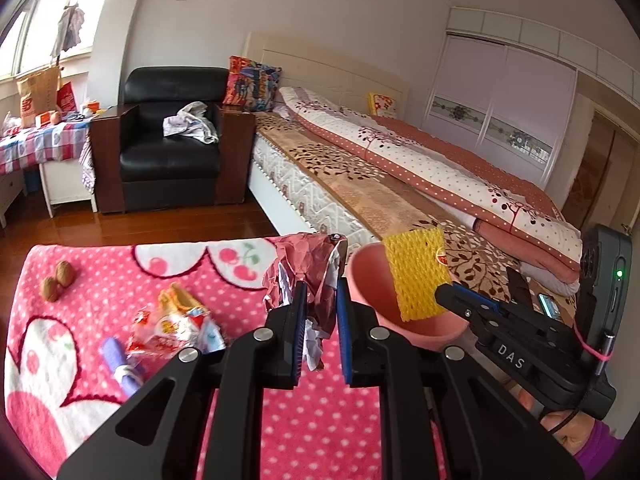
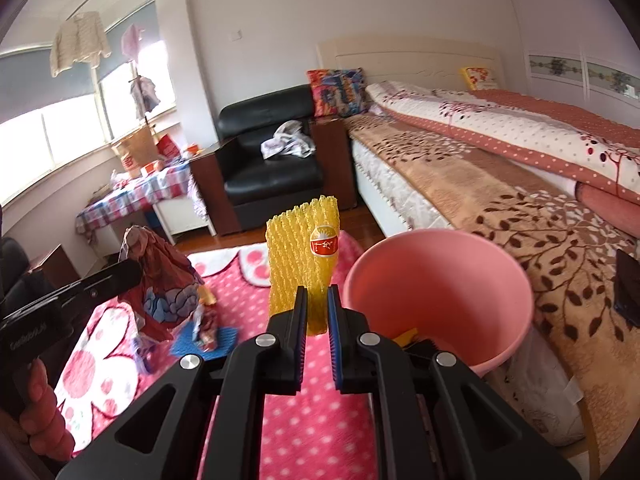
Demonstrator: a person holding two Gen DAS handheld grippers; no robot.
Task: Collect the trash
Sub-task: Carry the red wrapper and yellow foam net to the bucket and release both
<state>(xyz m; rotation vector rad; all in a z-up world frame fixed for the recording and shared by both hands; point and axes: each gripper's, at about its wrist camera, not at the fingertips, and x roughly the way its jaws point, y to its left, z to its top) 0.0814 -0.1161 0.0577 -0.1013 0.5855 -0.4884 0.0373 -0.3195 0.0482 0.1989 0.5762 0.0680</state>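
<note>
Left tongs (image 1: 322,300) grip crumpled paper (image 1: 308,268), right tongs (image 2: 318,308) grip yellow foam net (image 2: 304,256); carry each over the pink bin (image 2: 440,280) before letting go.

Left gripper (image 1: 322,304) pinches crumpled red wrapper (image 1: 308,268); pink bin (image 1: 368,280) beside.
</note>
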